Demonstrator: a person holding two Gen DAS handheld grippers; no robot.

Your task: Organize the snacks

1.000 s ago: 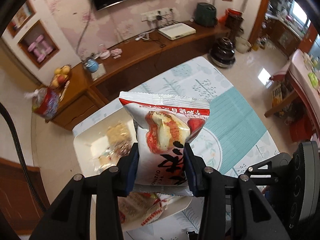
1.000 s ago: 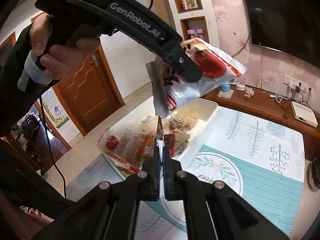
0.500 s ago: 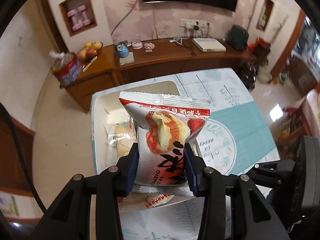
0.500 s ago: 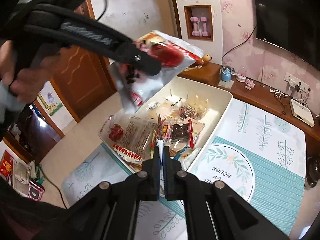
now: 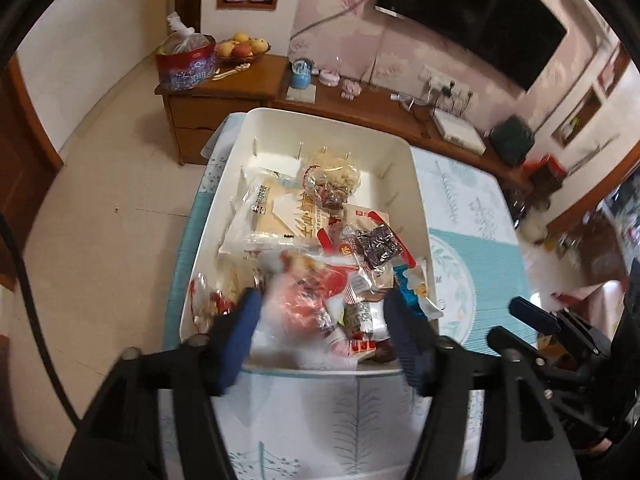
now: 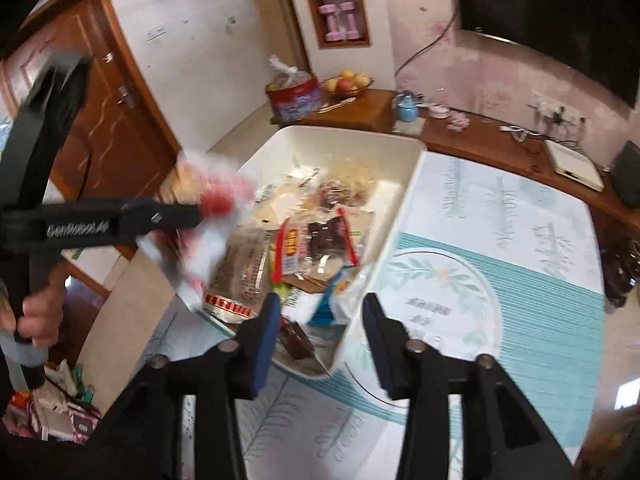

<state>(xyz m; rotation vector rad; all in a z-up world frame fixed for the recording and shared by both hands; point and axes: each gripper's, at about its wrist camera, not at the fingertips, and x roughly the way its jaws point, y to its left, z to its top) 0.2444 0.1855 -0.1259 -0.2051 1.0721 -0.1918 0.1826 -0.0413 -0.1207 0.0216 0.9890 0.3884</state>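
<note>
Snacks in crinkly plastic wrappers (image 5: 320, 236) fill the white plastic bin (image 5: 418, 184) on the table. Left gripper (image 5: 320, 316) fingers have just been opening, letting a red-and-white pouch (image 5: 298, 300) drop in (blurred mid-fall); right gripper (image 6: 320, 330) fingers, likewise just parted, are empty.

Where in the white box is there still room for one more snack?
The far end of the white box looks barest: along the far wall, behind the clear bag of pale snacks, and in the far left corner. The near half is crowded, with packets heaped on each other up to the near rim. Outside the box, the tablecloth to its right is bare.
</note>
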